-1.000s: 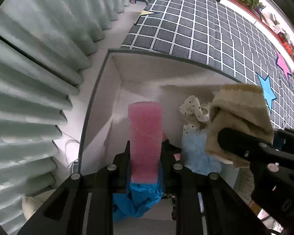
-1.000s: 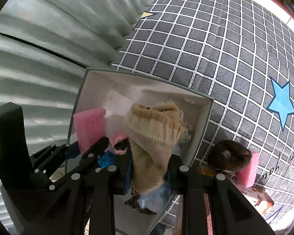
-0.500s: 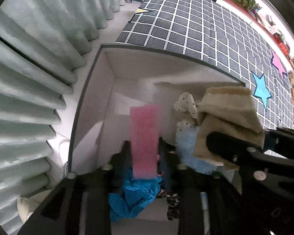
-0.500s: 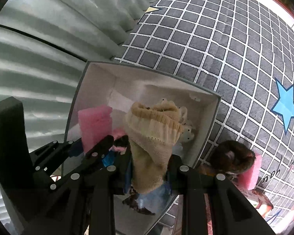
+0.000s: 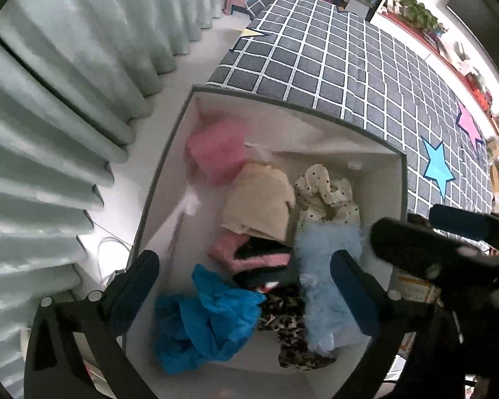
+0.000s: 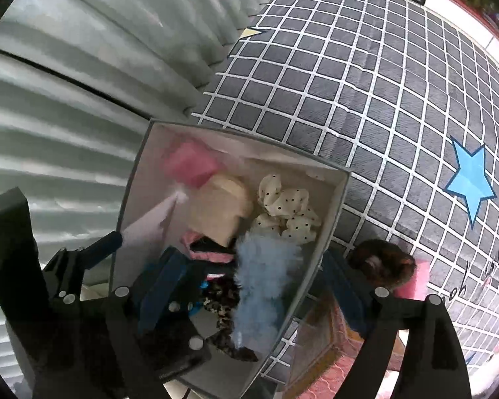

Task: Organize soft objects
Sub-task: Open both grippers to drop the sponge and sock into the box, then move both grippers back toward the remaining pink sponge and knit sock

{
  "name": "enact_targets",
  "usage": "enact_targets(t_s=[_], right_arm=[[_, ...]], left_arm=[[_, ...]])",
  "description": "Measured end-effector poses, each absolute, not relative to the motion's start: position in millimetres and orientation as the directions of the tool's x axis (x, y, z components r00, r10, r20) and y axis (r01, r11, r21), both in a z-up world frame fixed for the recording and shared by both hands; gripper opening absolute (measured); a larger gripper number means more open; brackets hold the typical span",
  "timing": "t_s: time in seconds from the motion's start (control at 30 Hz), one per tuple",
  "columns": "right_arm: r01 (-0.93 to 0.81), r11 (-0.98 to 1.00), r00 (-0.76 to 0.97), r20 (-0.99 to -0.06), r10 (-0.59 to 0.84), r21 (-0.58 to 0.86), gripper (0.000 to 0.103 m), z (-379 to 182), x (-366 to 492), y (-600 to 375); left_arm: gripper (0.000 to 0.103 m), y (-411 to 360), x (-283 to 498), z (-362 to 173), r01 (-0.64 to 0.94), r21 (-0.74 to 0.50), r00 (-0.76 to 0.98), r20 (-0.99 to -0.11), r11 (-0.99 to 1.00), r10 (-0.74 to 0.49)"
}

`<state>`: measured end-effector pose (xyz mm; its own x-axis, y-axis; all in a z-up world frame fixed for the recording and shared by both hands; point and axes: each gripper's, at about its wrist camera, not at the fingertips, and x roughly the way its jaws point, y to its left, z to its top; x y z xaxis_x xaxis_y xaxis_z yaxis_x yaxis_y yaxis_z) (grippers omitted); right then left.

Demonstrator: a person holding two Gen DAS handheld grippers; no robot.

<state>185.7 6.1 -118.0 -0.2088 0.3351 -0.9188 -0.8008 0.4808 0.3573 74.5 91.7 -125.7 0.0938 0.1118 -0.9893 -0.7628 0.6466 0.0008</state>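
With both grippers, left gripper (image 5: 243, 282) and right gripper (image 6: 249, 286), spread empty over the box (image 5: 403, 179), remaining brown plush (image 6: 381, 261) lies outside right, nearest right gripper.

The white box (image 5: 376, 179) is crowded: pink sponge (image 5: 216, 153), beige sock (image 5: 259, 199), dotted cloth (image 5: 326, 193), fluffy blue piece (image 5: 326, 266) and blue cloth (image 5: 209, 316) cover most of it. Bare floor shows along its left wall and near edge.
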Motion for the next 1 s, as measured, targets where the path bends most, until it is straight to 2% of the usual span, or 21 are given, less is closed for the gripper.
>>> enact_targets(t_s=[0.3, 0.47, 0.7, 1.0], right_arm=[[-0.76, 0.536, -0.174, -0.909, 0.379, 0.369, 0.088, -93.1, 229.7, -31.5], [-0.711, 0.609, -0.137, -0.919, 0.371, 0.352, 0.088, -99.7, 267.3, -62.7], [-0.646, 0.697, -0.145, -0.947, 0.286, 0.31, 0.088, -143.5, 300.9, -100.5], [-0.627, 0.731, -0.235, -0.96, 0.152, 0.269, 0.088, -215.9, 309.9, -119.4]], left_arm=[[0.103, 79.2, 84.7, -104.0, -0.743, -0.032, 0.138, -0.985, 0.669, 0.107], [0.103, 64.9, 103.3, -93.4, -0.703, -0.039, 0.159, -0.982, 0.71, 0.103], [0.103, 47.7, 129.4, -90.0, -0.661, -0.035, 0.151, -0.985, 0.749, 0.087], [0.103, 30.0, 156.2, -89.2, -0.631, -0.01, 0.118, -0.99, 0.776, 0.084]])
